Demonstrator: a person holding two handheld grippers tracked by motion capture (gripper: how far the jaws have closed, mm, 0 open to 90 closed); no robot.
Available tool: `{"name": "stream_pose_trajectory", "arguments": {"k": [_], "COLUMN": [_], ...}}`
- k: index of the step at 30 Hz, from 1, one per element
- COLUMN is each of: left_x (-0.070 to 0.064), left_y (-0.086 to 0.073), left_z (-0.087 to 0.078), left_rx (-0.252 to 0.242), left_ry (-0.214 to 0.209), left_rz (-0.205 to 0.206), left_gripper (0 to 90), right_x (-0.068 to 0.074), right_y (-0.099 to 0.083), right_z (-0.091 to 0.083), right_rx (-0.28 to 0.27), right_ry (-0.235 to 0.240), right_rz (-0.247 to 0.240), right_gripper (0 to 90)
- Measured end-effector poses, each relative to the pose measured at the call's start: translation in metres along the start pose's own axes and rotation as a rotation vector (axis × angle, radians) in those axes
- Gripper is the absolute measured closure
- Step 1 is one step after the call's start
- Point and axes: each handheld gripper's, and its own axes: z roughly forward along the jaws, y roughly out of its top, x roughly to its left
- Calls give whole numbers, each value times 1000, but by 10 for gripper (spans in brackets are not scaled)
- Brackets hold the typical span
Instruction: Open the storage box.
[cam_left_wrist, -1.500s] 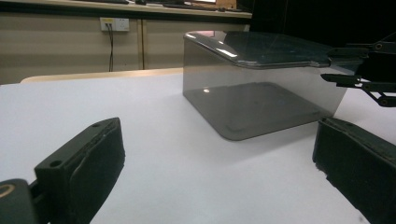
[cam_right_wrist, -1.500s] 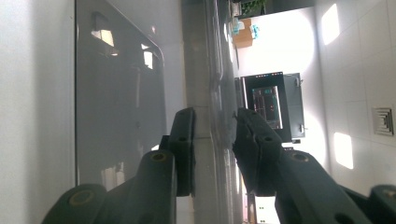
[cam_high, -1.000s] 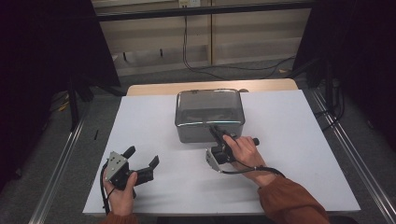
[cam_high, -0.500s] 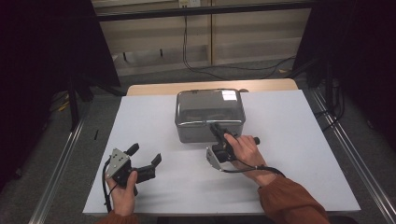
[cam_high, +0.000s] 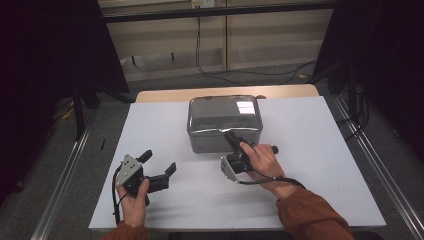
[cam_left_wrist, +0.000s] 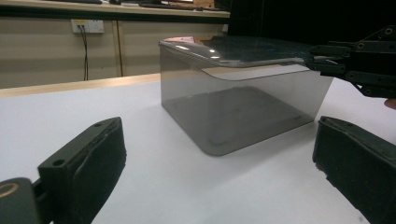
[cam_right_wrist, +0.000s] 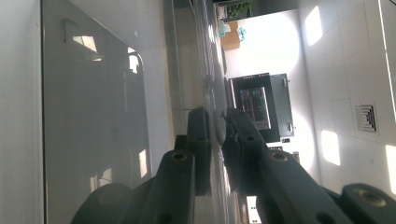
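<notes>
The grey box (cam_high: 225, 122) sits mid-worktop (cam_high: 320, 150), its lid (cam_left_wrist: 243, 51) edge pinched at the near rim by the right tongs (cam_high: 231, 136), while the left tongs (cam_high: 159, 167), spread wide, lie well off to its near left.

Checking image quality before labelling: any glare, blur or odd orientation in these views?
High view: bright glare patch on the box lid, surroundings dark. Left gripper view: near jaws soft, smoky box fairly sharp. Right gripper view: rolled sideways, the right gripper on the lid's edge, with blown-out reflections in the lid.
</notes>
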Motion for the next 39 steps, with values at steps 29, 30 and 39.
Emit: {"name": "stream_pose_trajectory", "arguments": {"k": [29, 30, 39], "left_x": [11, 12, 9], "left_y": [18, 18, 29], "left_z": [51, 53, 76], "left_rx": [-13, -13, -12], "left_ry": [-45, -51, -70], "left_rz": [20, 21, 101], "left_gripper": [12, 11, 18], "right_x": [-10, -11, -15], "right_y": [1, 1, 2], "right_z": [1, 0, 1], "right_rx": [-11, -10, -10], "right_ry": [-14, -16, -26], "right_rz": [5, 8, 8], "right_gripper": [816, 817, 819]}}
